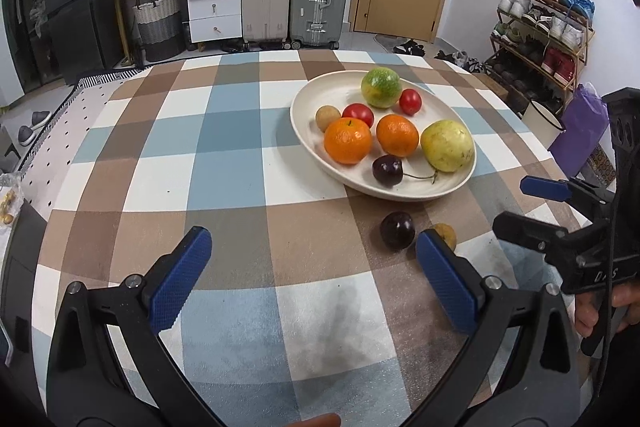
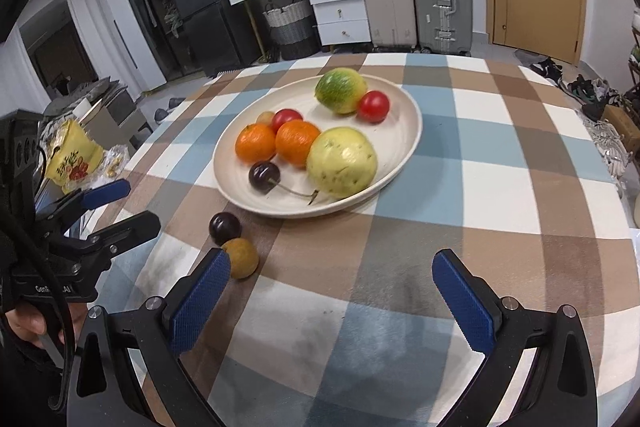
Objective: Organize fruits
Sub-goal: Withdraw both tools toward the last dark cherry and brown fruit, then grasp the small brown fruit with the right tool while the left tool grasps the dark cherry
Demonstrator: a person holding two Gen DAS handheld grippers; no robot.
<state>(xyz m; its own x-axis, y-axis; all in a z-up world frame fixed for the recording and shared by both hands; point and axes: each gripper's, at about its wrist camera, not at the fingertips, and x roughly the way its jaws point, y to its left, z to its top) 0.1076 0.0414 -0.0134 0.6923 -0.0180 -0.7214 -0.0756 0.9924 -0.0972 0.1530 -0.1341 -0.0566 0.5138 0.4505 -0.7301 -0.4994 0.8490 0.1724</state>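
Fruit mostly sits in the cream plate [image 1: 304, 131] already; a dark cherry [image 2: 225, 228] and a brown longan [image 2: 241, 257], touching, lie on the checked cloth just near of it. Left gripper [image 1: 312, 267] and right gripper [image 2: 332, 283] both hover spread and empty. Next, I judge, one closes around a stray.

You have one cream round plate [image 1: 304, 115] on the checked bench [image 1: 224, 163]. On it you can count two orange mandarins [image 1: 347, 140] [image 1: 397, 135], two red tomatoes [image 1: 357, 115] [image 1: 410, 101], one green-and-yellow round fruit [image 1: 381, 87], one pale yellow pear-like fruit [image 1: 447, 145], one small tan longan [image 1: 328, 119] and one dark stemmed cherry [image 1: 387, 170]. Off the plate you have two loose fruits: one dark cherry [image 1: 397, 230] and one tan longan [image 2: 241, 258].
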